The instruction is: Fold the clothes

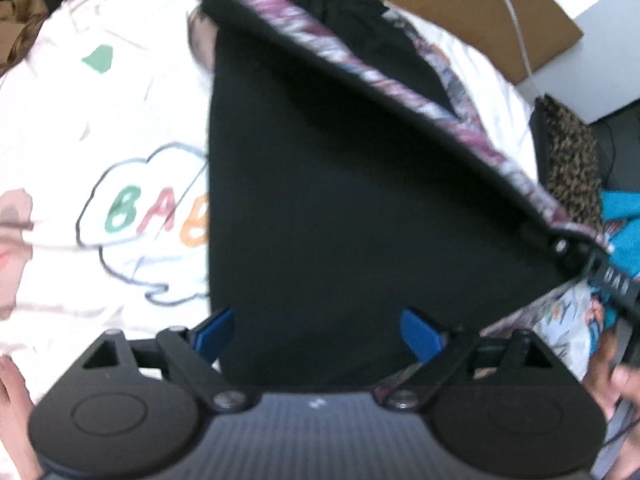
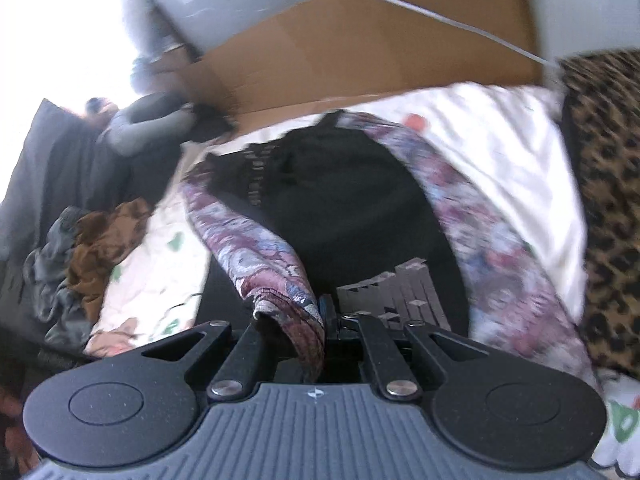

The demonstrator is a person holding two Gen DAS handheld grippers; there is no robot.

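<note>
White printed bedsheet [image 1: 60, 128] under black garment [image 1: 320, 200]; left tongs [image 1: 318, 334] spread wide above it, empty; right tongs [image 2: 320, 320] clamped on its floral hem [image 2: 280, 280], long fold edge running away from left tongs.

"BAB" in coloured letters (rest hidden), inside cloud outline, white bedsheet [image 1: 80, 120]

A black garment [image 1: 320, 200] with a floral purple-pink trim [image 1: 360, 68] is spread on the bed. One trimmed edge is lifted taut and slanted, pinched at its corner [image 2: 288, 308]; the black fabric beneath it is seen lying flat.
</note>
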